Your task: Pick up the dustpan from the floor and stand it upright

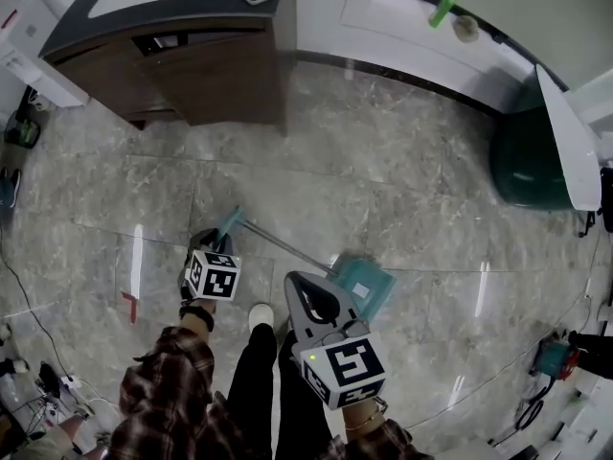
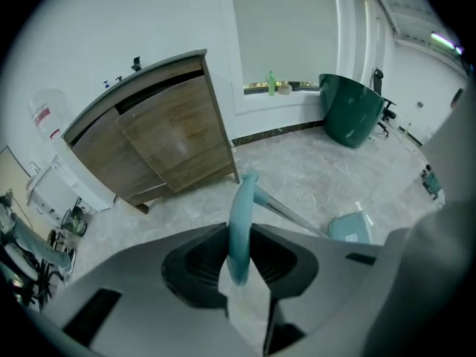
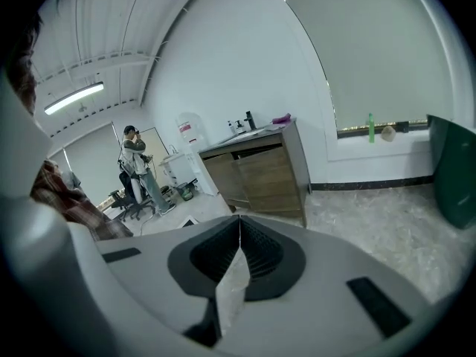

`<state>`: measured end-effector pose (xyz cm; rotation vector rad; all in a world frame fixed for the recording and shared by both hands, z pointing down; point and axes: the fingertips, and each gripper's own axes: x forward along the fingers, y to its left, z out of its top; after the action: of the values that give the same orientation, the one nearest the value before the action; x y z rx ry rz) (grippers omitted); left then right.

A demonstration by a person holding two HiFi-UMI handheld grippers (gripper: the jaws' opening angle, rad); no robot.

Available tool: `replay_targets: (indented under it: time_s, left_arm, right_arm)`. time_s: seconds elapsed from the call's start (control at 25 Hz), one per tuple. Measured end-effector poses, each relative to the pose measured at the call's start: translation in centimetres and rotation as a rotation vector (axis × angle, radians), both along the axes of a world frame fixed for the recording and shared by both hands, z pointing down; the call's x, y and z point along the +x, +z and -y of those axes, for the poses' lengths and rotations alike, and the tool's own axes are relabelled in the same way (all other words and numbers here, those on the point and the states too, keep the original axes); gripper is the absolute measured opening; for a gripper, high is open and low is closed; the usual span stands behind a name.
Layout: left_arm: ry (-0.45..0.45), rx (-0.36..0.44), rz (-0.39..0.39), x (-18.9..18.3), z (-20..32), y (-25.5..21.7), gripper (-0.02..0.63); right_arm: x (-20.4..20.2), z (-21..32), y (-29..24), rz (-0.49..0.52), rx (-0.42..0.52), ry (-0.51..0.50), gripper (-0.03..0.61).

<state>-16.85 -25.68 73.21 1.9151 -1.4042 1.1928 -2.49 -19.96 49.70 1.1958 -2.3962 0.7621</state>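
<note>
the left gripper (image 2: pixel 239 233) is clamped on the teal handle (image 2: pixel 242 207) of the dustpan (image 1: pixel 366 282). the shaft slants down to the pan end, low over the marble floor (image 1: pixel 383 180), just right of the right gripper (image 3: pixel 239 219). that gripper's 2 jaws are pressed together with nothing between them. a wooden cabinet (image 1: pixel 206 75) stands far left.

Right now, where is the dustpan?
In the head view, the dustpan sits bottom centre beside the right gripper; its handle runs left into the jaws of the left gripper.
</note>
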Motion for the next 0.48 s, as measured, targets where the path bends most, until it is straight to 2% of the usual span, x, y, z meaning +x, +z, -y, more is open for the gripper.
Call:
replay_targets:
  time_s: [0.24,0.48]
  left_arm:
    - [0.084,0.058,-0.001,3.8,2.5,-5.3,0.098]
    - [0.227,0.146,0.088,6.7,4.6,-11.0,0.104]
  right_arm:
    - [1.8,1.9,-3.8,-0.015,0.042,0.023,0.011]
    - [3.4,3.8,-7.4,-0.005,0.084,0.049,0.011]
